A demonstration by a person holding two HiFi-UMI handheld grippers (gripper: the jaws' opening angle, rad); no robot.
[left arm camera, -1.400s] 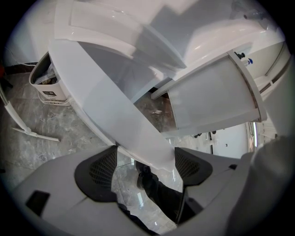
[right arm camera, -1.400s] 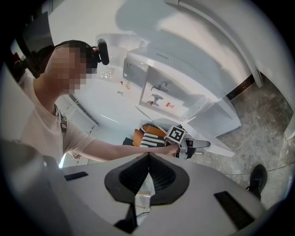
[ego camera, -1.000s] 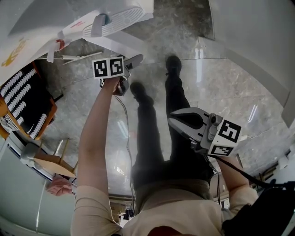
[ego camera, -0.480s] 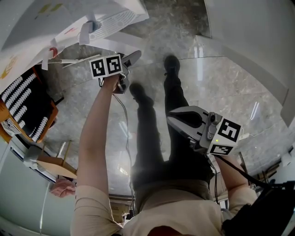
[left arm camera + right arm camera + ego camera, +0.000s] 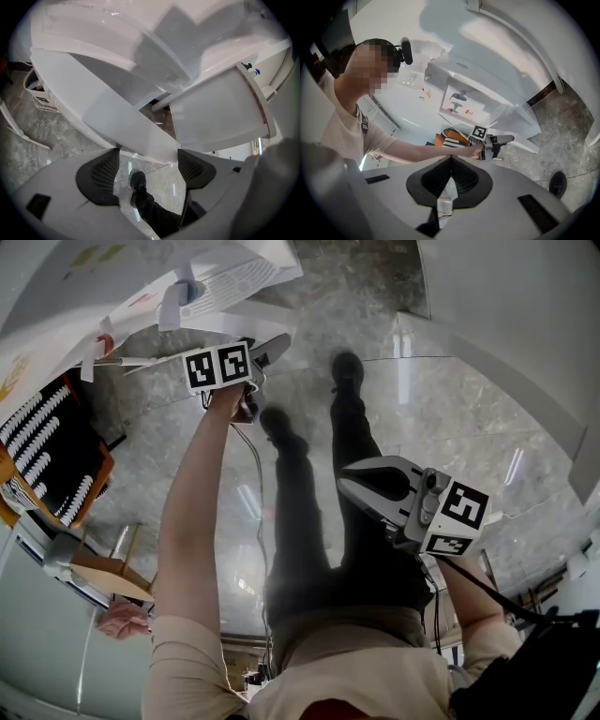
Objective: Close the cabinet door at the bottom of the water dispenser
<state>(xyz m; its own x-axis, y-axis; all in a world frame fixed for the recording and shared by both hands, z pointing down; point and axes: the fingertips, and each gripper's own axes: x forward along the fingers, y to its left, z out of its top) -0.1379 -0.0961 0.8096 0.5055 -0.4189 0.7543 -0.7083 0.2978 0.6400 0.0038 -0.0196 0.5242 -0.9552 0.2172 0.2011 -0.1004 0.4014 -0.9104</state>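
The white water dispenser (image 5: 220,282) stands at the top left of the head view, its white cabinet door (image 5: 225,329) swung out low at its base. In the left gripper view that door (image 5: 112,108) runs as a long slanted panel whose lower edge reaches down between the jaws. My left gripper (image 5: 274,346) (image 5: 147,164) is open, jaws wide apart, with the tips right at the door's edge; whether they touch it I cannot tell. My right gripper (image 5: 349,482) (image 5: 450,159) is shut on nothing and hangs over my legs, away from the dispenser. The right gripper view shows the left gripper (image 5: 497,140) beside the dispenser's base.
My legs and shoes (image 5: 349,371) stand on the marble floor (image 5: 450,427). A dark rack of white pieces (image 5: 42,456) and a wooden stand (image 5: 103,570) sit at the left, with another person's hand (image 5: 117,620). A white wall panel (image 5: 506,315) rises at the right. A white basket (image 5: 40,91) stands by the dispenser.
My left gripper has edged up and a little closer to the dispenser's base. The right gripper has stayed where it was, still shut.
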